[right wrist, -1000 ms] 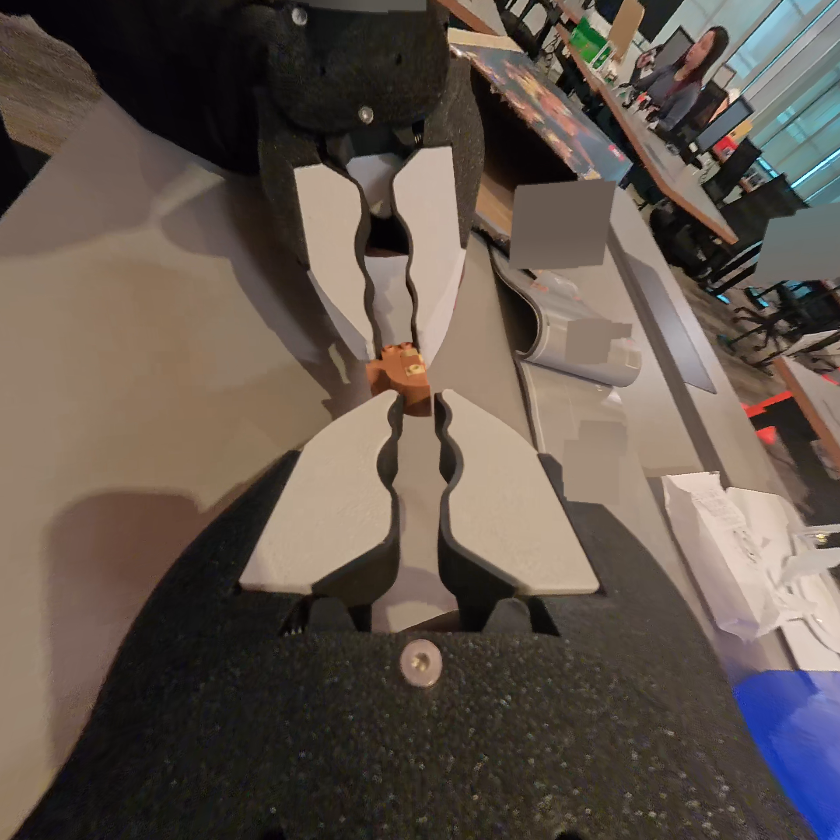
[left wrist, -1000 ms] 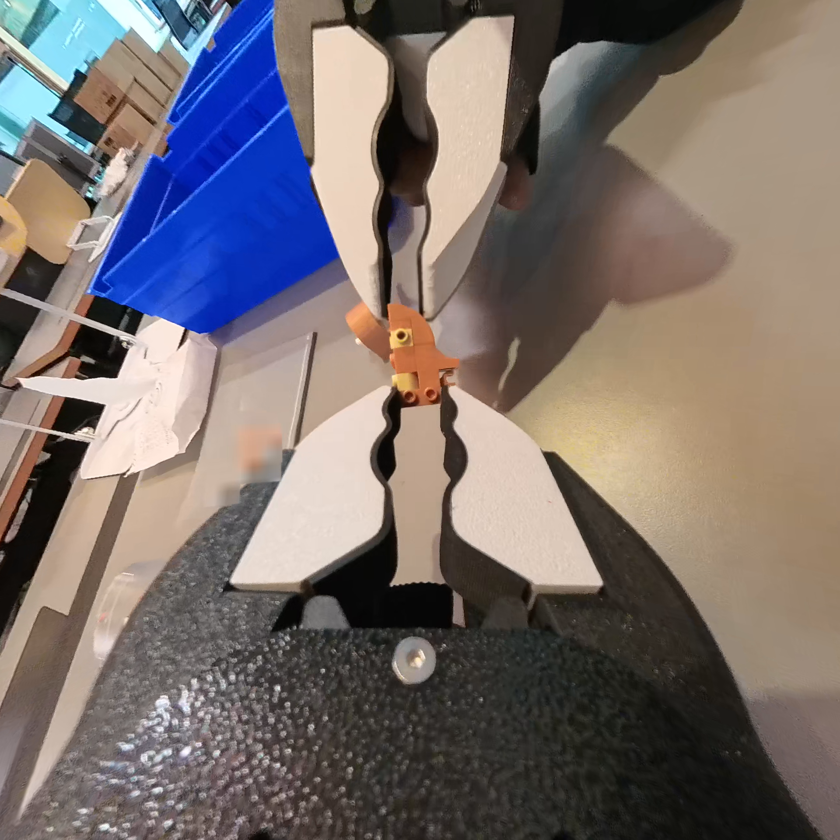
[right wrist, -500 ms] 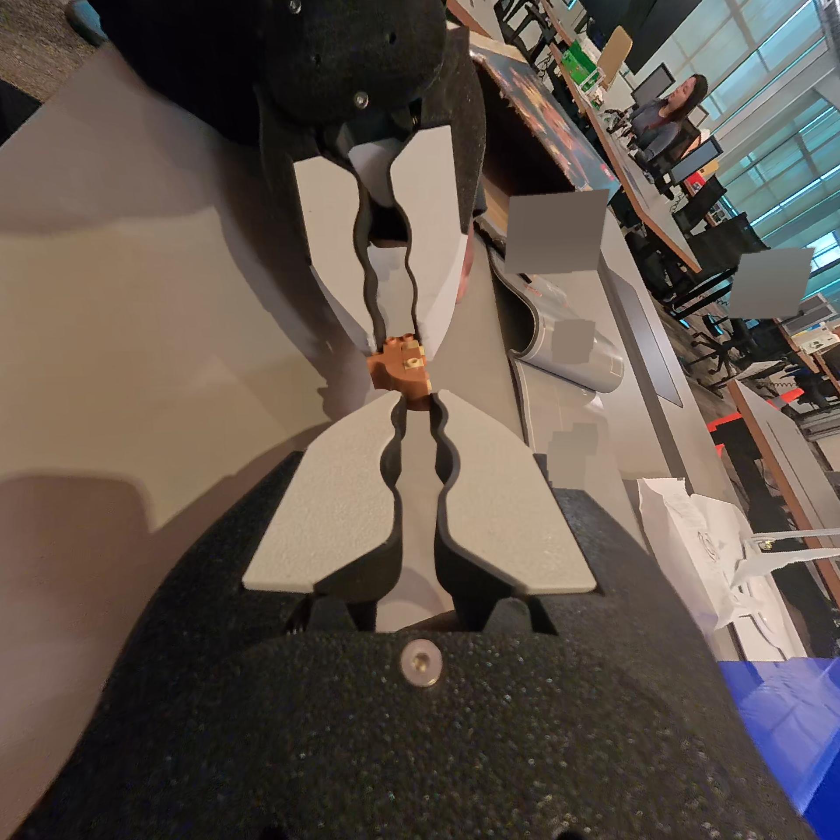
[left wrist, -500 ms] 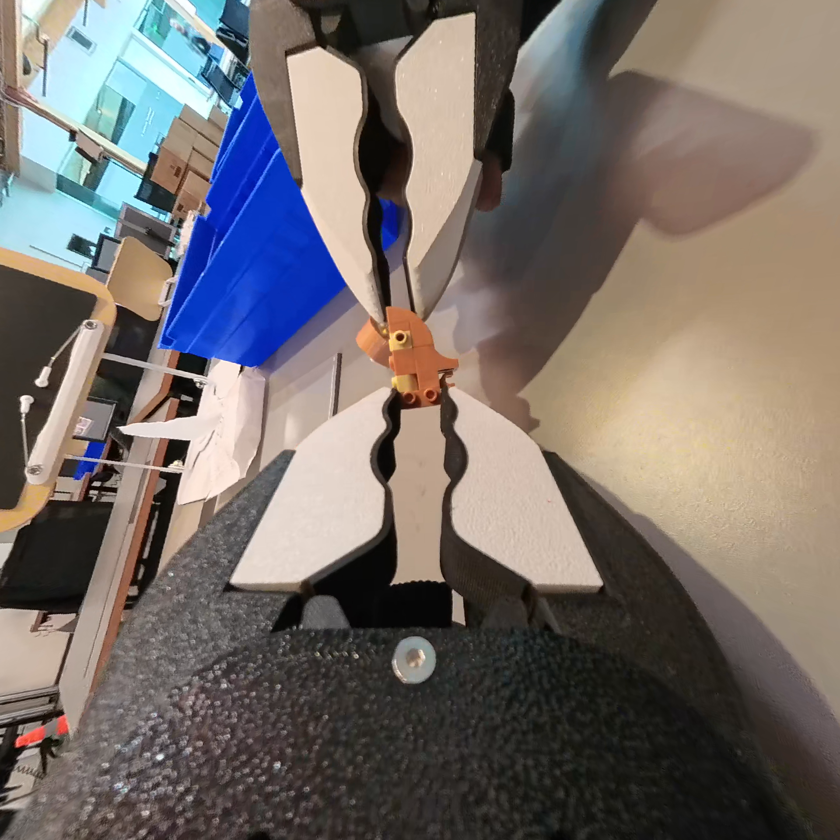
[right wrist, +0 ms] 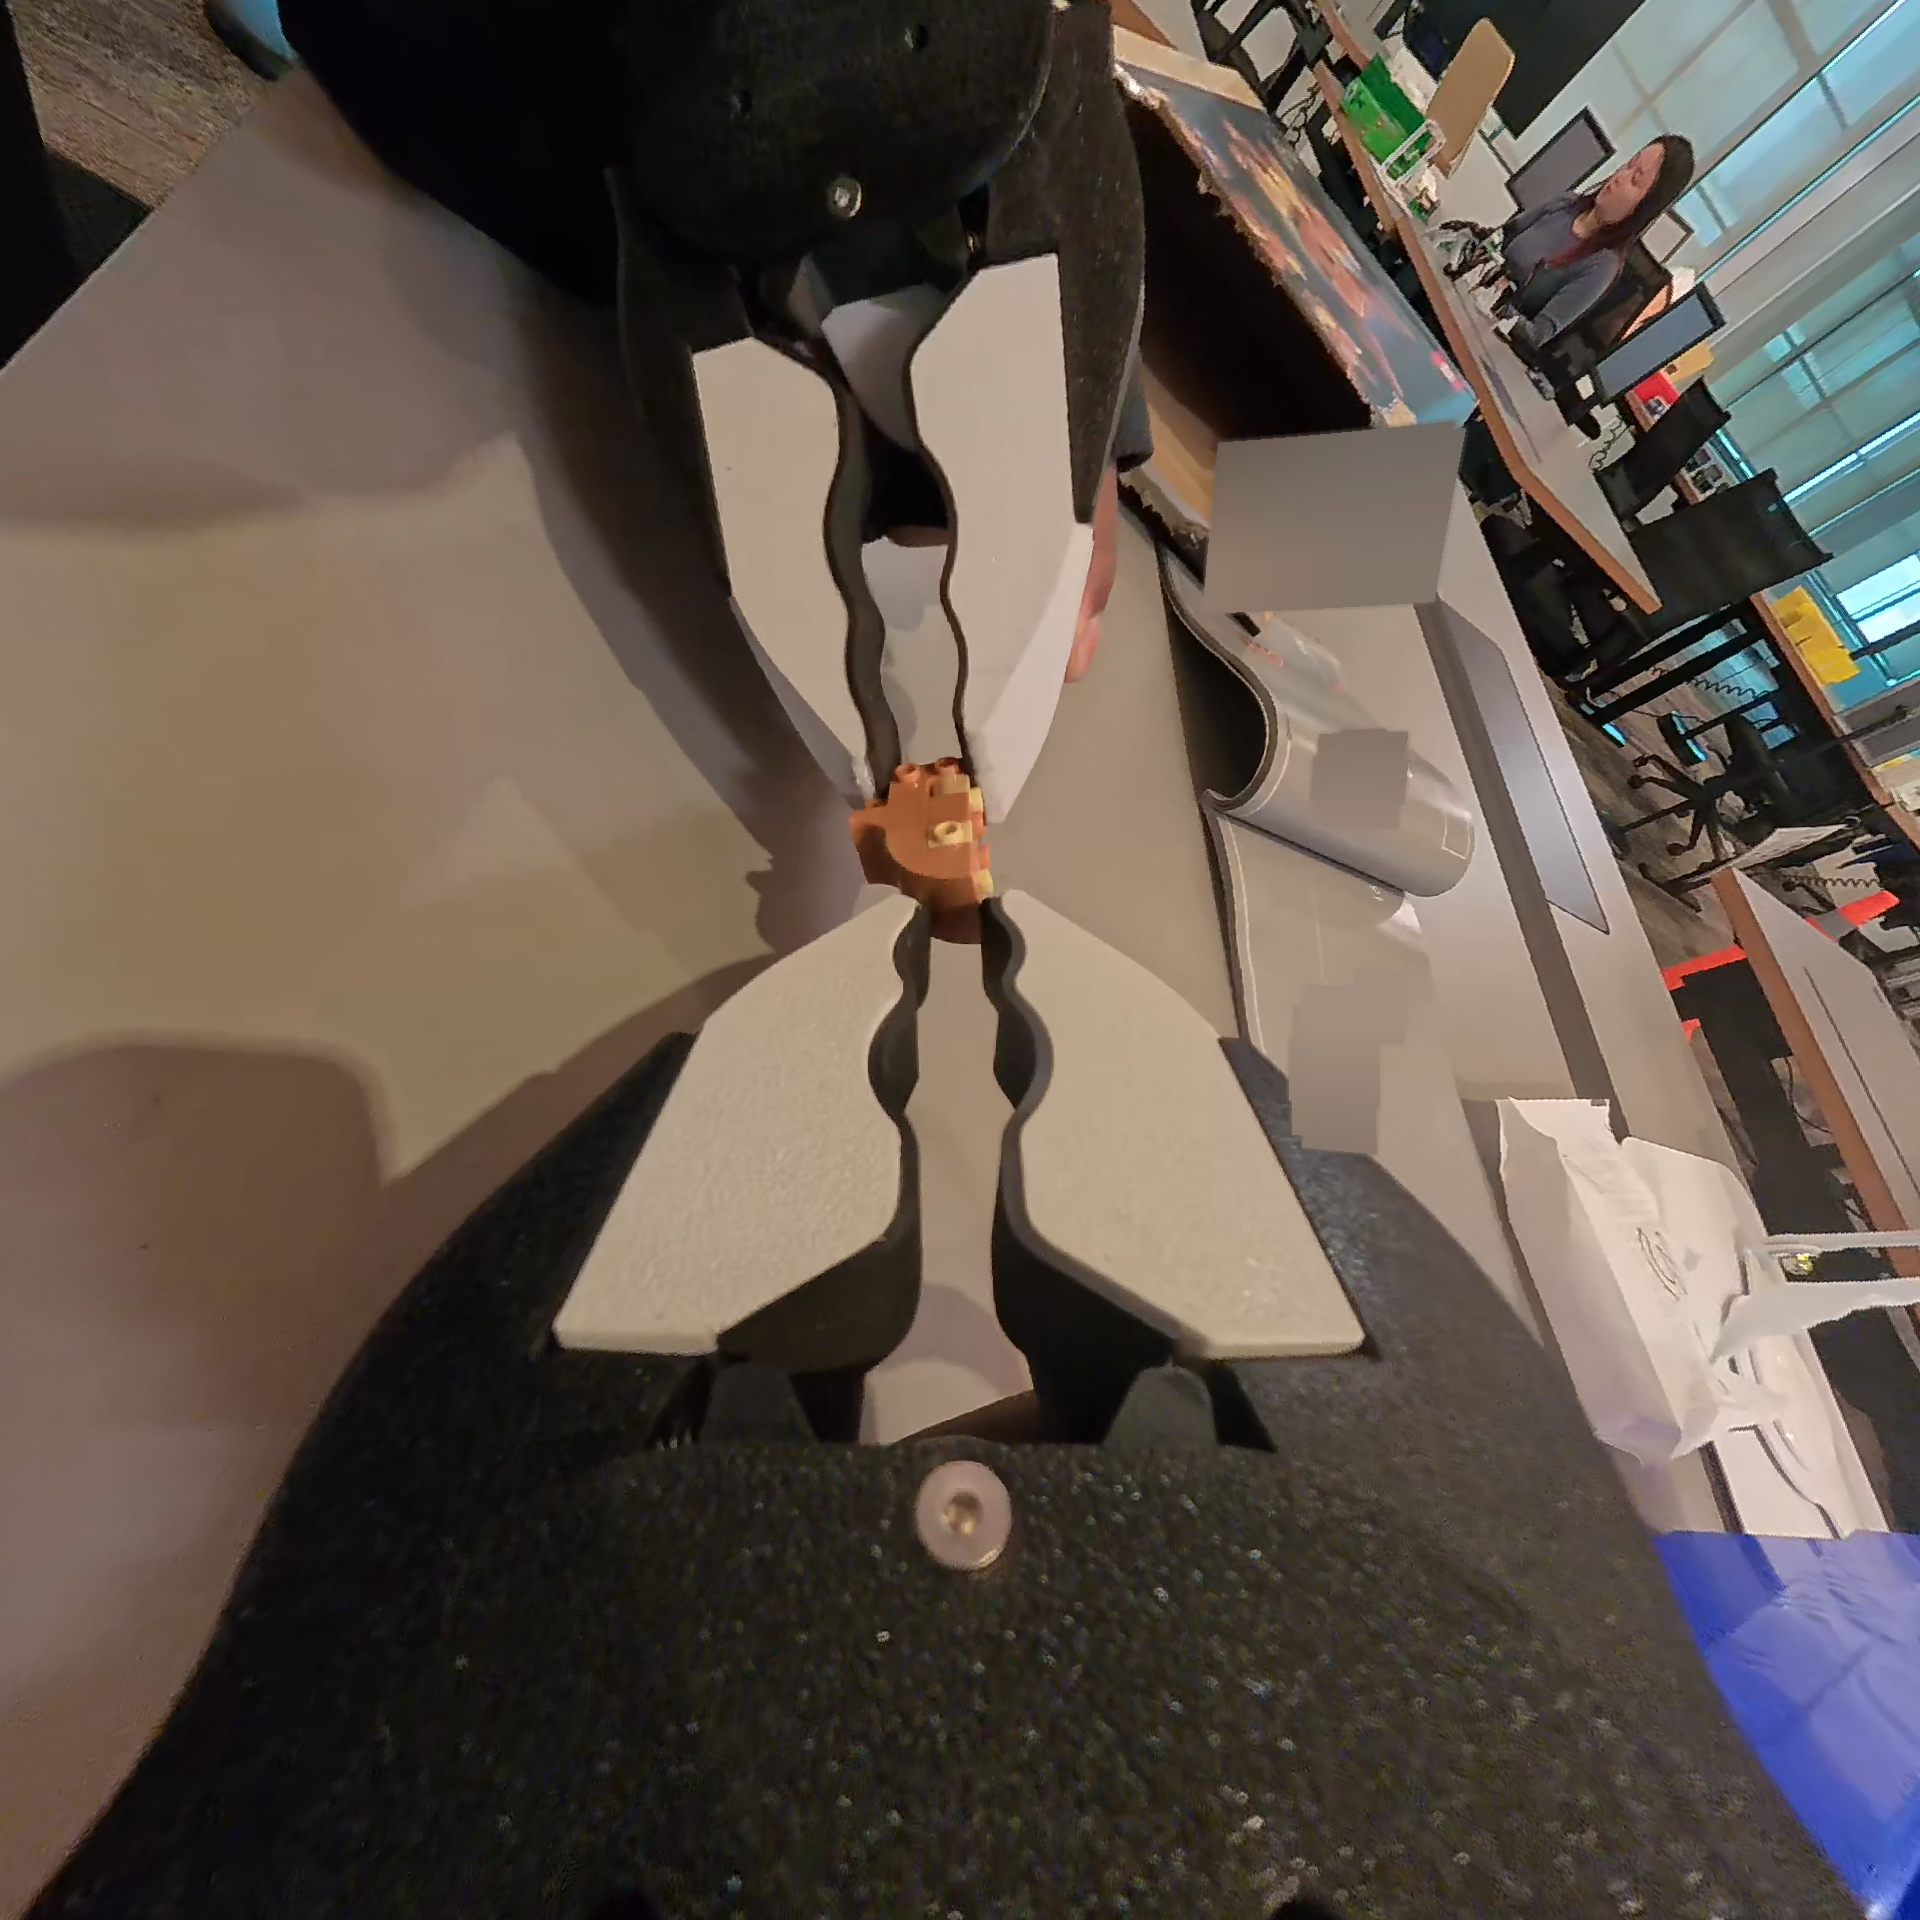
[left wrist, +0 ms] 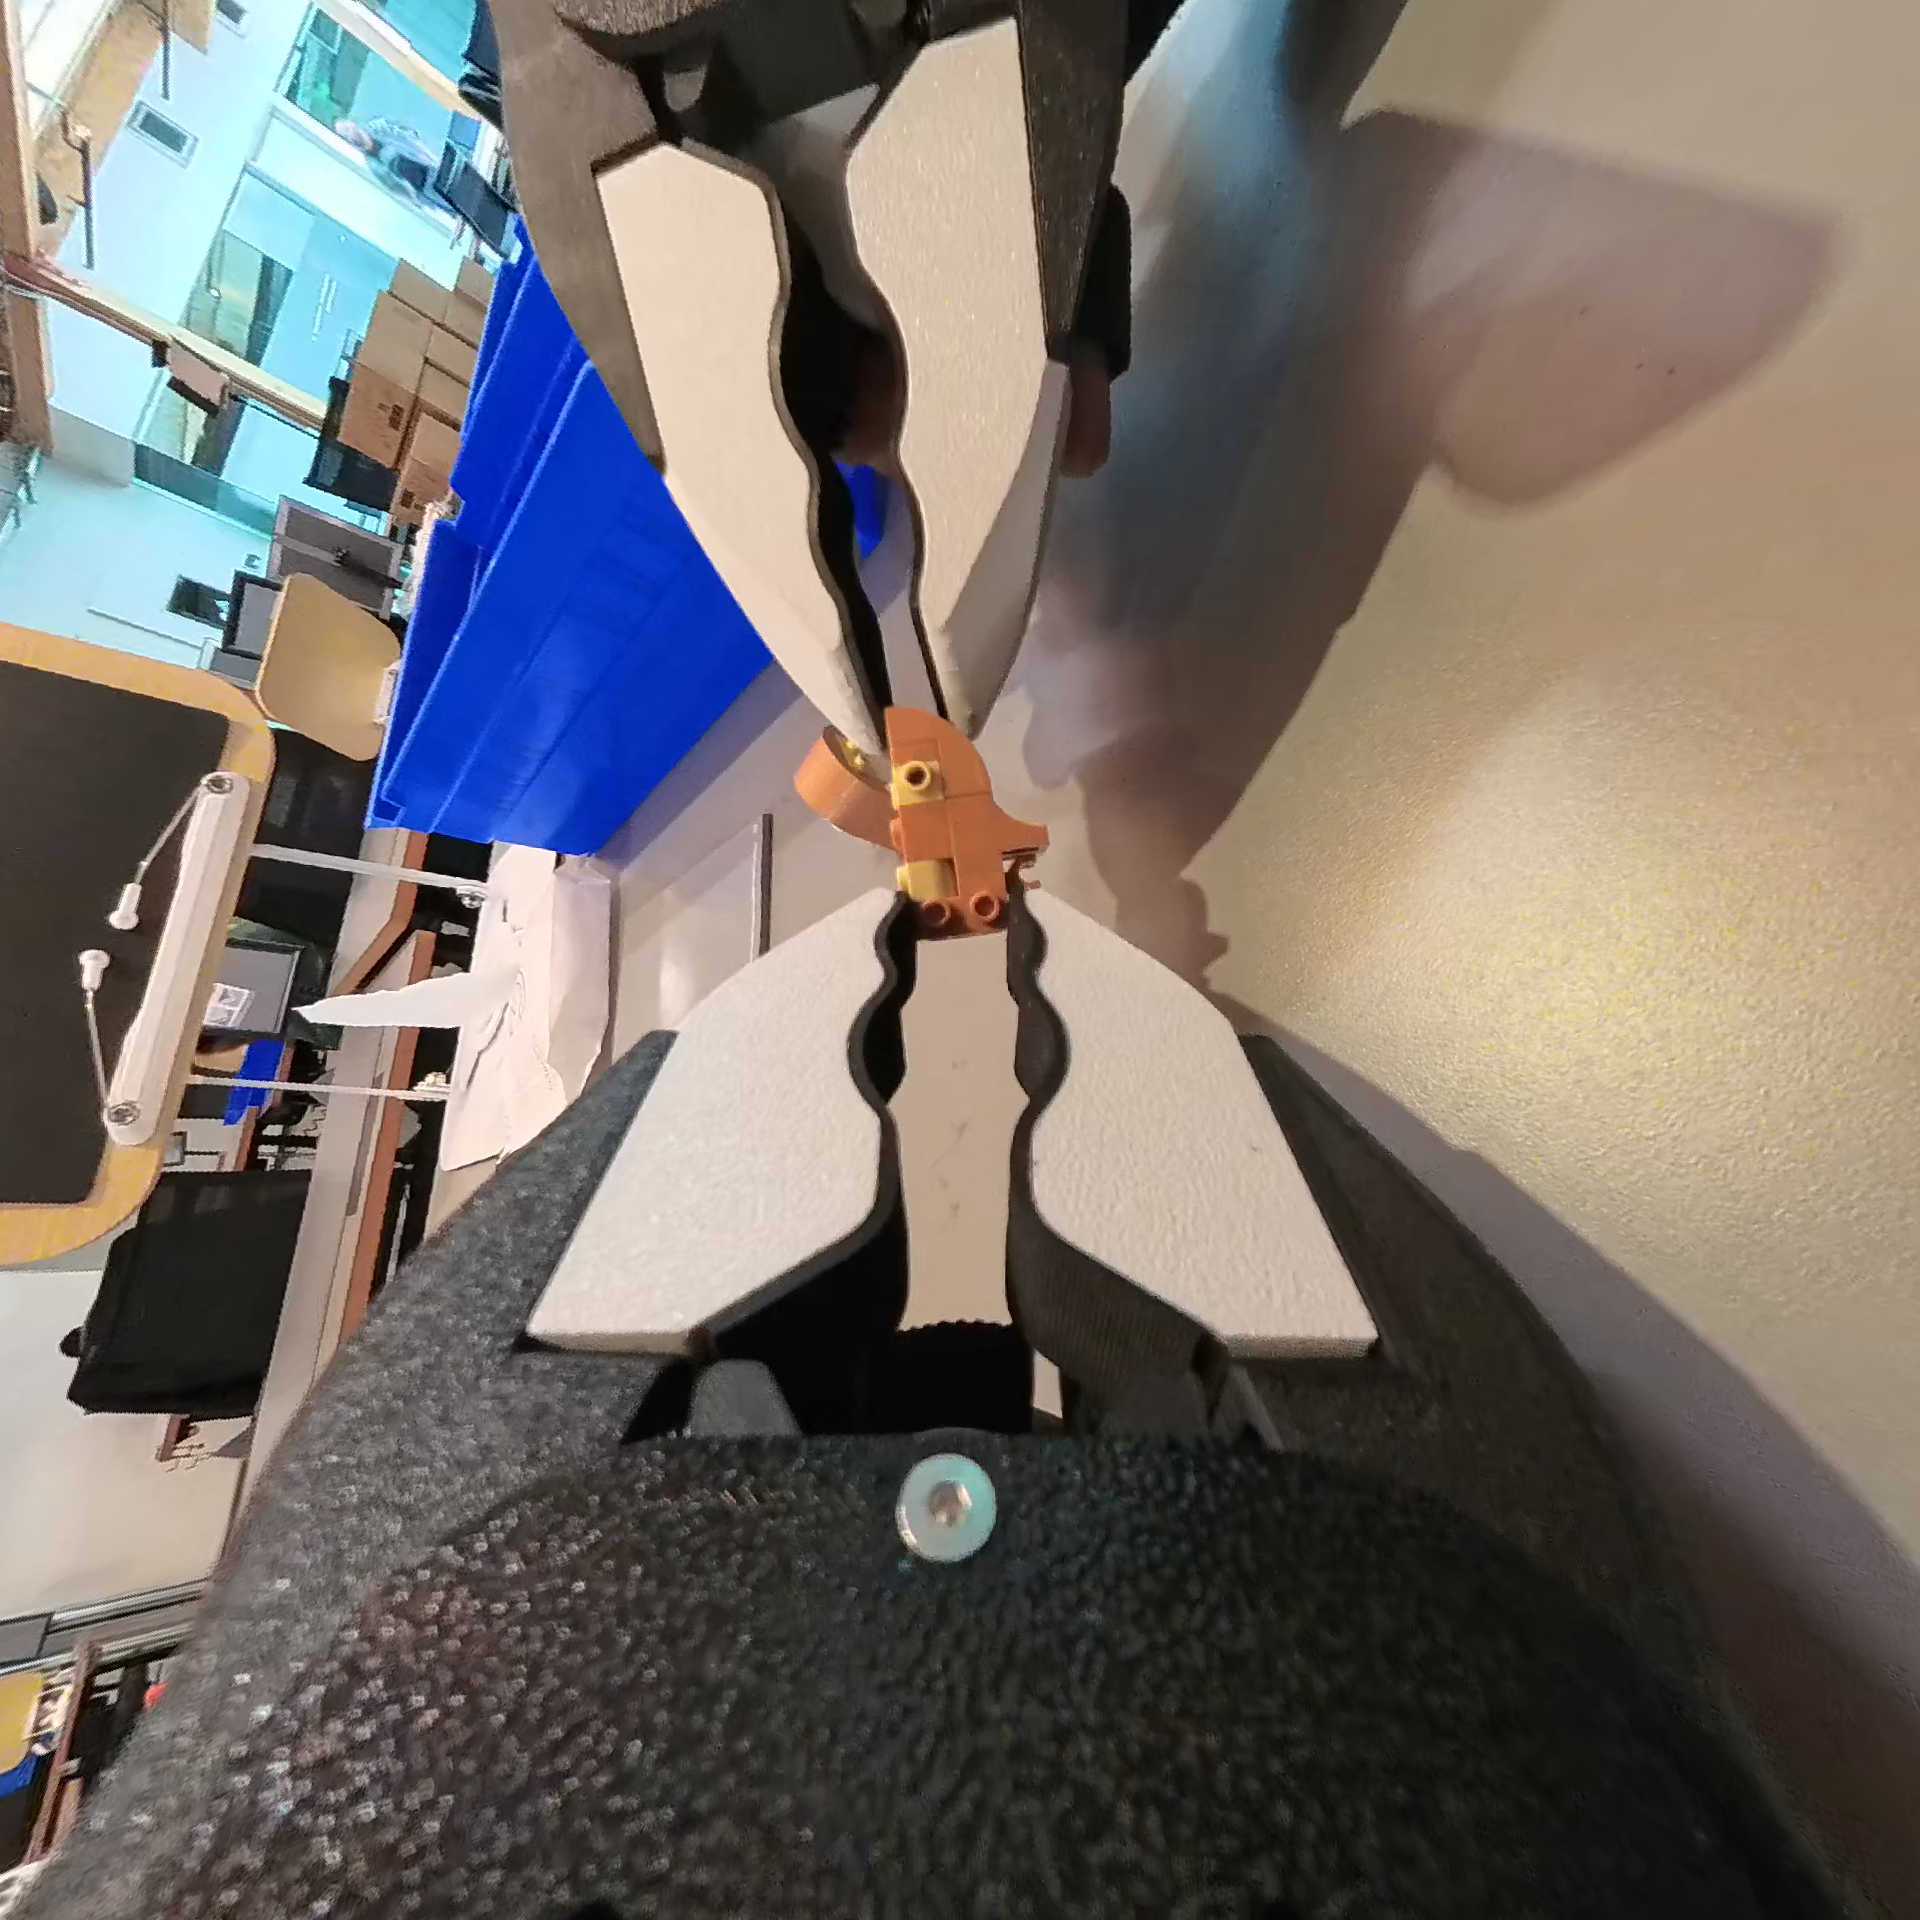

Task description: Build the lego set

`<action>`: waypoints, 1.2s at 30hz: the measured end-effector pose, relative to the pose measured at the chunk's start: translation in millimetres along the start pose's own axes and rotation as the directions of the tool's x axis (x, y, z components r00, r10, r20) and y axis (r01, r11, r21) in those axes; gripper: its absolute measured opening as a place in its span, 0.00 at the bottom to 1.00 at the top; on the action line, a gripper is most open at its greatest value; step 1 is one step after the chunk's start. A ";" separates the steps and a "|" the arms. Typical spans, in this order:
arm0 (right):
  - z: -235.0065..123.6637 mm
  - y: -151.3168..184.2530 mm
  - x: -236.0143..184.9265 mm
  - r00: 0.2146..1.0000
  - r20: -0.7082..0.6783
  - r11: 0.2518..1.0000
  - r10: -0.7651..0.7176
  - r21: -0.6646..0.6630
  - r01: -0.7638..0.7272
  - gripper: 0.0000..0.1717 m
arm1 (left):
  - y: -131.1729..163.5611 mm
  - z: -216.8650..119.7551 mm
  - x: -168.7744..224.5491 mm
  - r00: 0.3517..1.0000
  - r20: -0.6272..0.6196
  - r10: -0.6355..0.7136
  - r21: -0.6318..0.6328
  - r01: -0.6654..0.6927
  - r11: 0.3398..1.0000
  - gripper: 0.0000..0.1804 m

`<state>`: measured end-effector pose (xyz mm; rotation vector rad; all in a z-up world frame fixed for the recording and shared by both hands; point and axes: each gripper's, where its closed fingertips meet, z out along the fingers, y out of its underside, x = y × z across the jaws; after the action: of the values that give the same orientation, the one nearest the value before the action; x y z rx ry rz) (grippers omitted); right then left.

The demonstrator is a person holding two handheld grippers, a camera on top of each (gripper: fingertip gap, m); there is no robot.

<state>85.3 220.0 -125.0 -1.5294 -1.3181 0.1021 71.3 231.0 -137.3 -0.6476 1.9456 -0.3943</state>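
Between the two grippers, a small orange brick build held from both ends above the table.

At the nearest point, the left gripper has its fingertips closed on the studded end of the small orange-and-yellow brick assembly, and the right gripper pinches the opposite, rounded end of it. Both sets of jaws are narrowed down onto the bricks, and the piece hangs in the air over the pale tabletop, clear of it. How finished the build is I cannot tell; its bricks look seated together. The two tools point straight at each other, tip to tip, both rolled sideways. Beyond them stand blue bins, and farther off crumpled white paper.
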 end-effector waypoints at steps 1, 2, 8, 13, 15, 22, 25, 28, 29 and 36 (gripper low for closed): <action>0.5 0.5 -0.4 1.000 0.002 1.000 -0.002 -0.003 0.002 0.05 | 0.5 0.2 0.6 1.000 -0.002 0.004 -0.003 -0.004 1.000 0.09; 0.9 0.8 -0.4 1.000 0.002 1.000 -0.001 -0.006 0.001 0.05 | 0.7 0.3 0.9 1.000 -0.003 0.006 -0.005 -0.006 1.000 0.09; 1.1 0.4 -0.8 1.000 0.007 1.000 0.002 -0.005 -0.002 0.06 | -0.2 0.2 0.8 1.000 -0.003 0.008 -0.005 -0.008 1.000 0.09; 3.1 2.5 -3.8 1.000 0.023 1.000 -0.003 -0.017 0.003 0.06 | 0.7 1.6 4.0 0.999 -0.012 0.030 -0.017 -0.030 0.999 0.09; 2.0 1.0 -2.8 1.000 0.023 1.000 0.007 -0.006 -0.007 0.06 | 0.2 1.6 3.3 1.000 -0.010 0.022 -0.008 -0.022 1.000 0.09; -13.1 -18.1 32.7 0.980 -0.086 0.970 0.180 0.180 -0.163 0.13 | -0.5 -4.2 -20.1 0.904 -0.116 -0.411 0.110 0.423 0.899 0.09; -22.9 -22.2 47.0 0.960 -0.102 0.937 0.261 0.265 -0.227 0.14 | -8.5 -9.4 -25.5 0.711 -0.297 -0.637 0.156 0.694 0.703 0.09; -25.9 -27.7 53.2 0.944 -0.091 0.902 0.316 0.337 -0.270 0.15 | -22.9 -18.5 -36.7 0.475 -0.491 -0.730 0.204 0.878 0.434 0.09; -26.4 -31.3 54.1 0.938 -0.080 0.886 0.336 0.364 -0.286 0.15 | -28.4 -22.9 -42.8 0.402 -0.554 -0.729 0.222 0.916 0.335 0.09; -27.4 -50.9 55.3 0.927 -0.136 0.837 0.351 0.489 -0.245 0.17 | -52.0 -52.8 -86.0 0.152 -0.869 -0.471 0.300 0.918 -0.258 0.09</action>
<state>90.5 235.4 -46.6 -1.2737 -0.7908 0.4094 68.0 240.1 -24.2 -1.0256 0.9299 -2.4996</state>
